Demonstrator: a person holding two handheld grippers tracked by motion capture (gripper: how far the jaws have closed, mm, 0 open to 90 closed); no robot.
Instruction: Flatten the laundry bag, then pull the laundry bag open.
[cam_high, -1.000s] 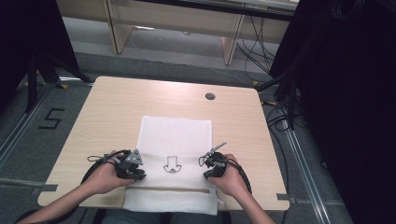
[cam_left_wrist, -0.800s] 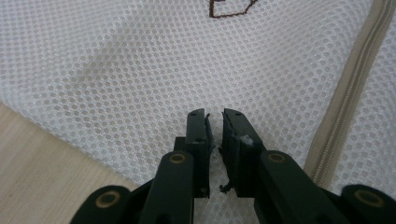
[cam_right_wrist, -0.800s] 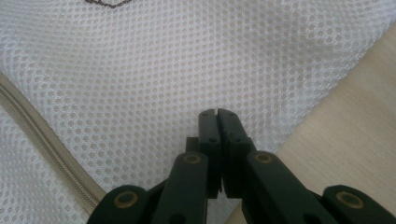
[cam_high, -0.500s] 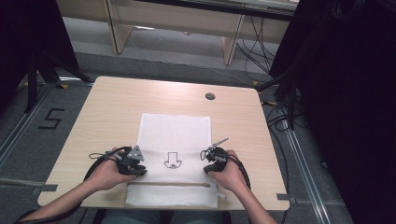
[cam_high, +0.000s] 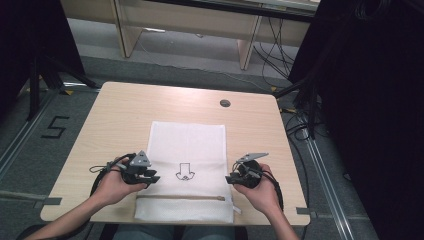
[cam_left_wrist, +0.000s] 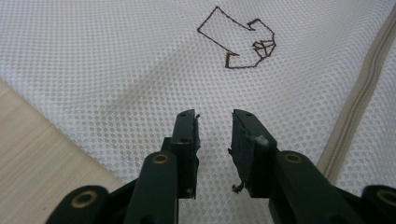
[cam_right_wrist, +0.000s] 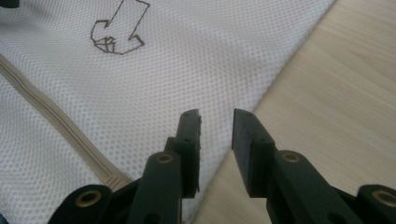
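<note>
Bag: my mesh bag (cam_high: 187, 150) is light, limp, snag-prone.
Hold: side edges near zipper (cam_high: 182, 198).
Fingers: left gripper (cam_high: 150, 178) and right gripper (cam_high: 231, 179) have just been opening, nothing between.

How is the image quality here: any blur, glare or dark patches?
High view: even light on the table, dark surroundings, slightly soft. Left gripper view: mesh bag and stitched arrow sharp, no glare. Right gripper view: fingers near the lens look soft, far wood grain blurs.
</note>
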